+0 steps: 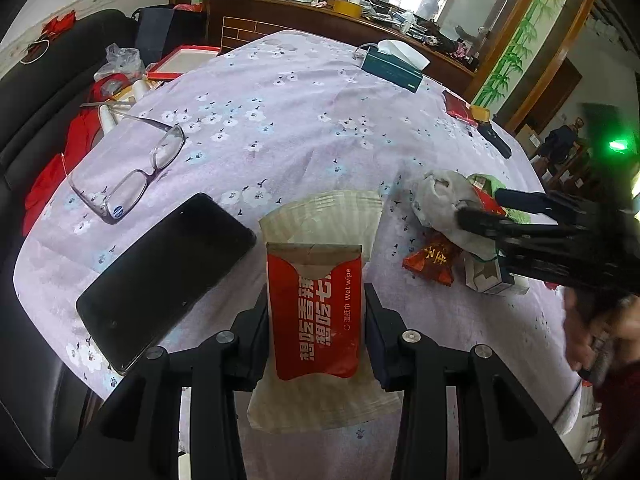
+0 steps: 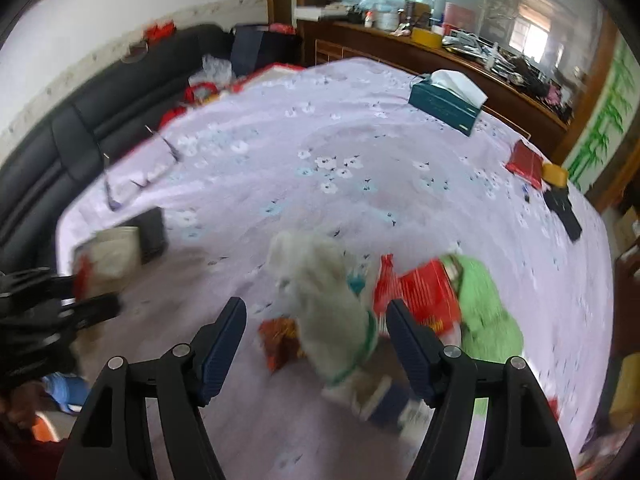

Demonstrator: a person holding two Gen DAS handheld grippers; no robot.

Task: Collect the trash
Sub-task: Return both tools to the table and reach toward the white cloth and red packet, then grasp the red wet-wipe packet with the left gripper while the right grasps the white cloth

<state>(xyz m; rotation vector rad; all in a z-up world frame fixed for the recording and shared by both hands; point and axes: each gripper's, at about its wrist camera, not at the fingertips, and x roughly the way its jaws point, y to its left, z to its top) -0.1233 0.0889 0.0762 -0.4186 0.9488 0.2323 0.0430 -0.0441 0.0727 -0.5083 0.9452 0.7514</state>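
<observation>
My left gripper (image 1: pixel 316 300) is shut on a red wet wipe packet (image 1: pixel 316 312) with a beige paper bag (image 1: pixel 320 216) behind it, held over the near table edge. It shows in the right wrist view (image 2: pixel 100 284) at far left. My right gripper (image 2: pixel 316 320) is open above a pile of trash: a crumpled white tissue (image 2: pixel 324 300), a red wrapper (image 2: pixel 424 292), a green wrapper (image 2: pixel 484 312), a small red-orange wrapper (image 2: pixel 280 340) and a small carton (image 2: pixel 380 400). The pile shows in the left wrist view (image 1: pixel 452 208), with the right gripper (image 1: pixel 480 212) over it.
The table has a lilac flowered cloth (image 1: pixel 300 120). On it lie a black phone (image 1: pixel 164 280), glasses (image 1: pixel 132 172), a teal tissue box (image 1: pixel 392 66), a red packet (image 2: pixel 524 164) and a black object (image 2: pixel 564 208). A black sofa (image 2: pixel 100 92) with clutter stands left.
</observation>
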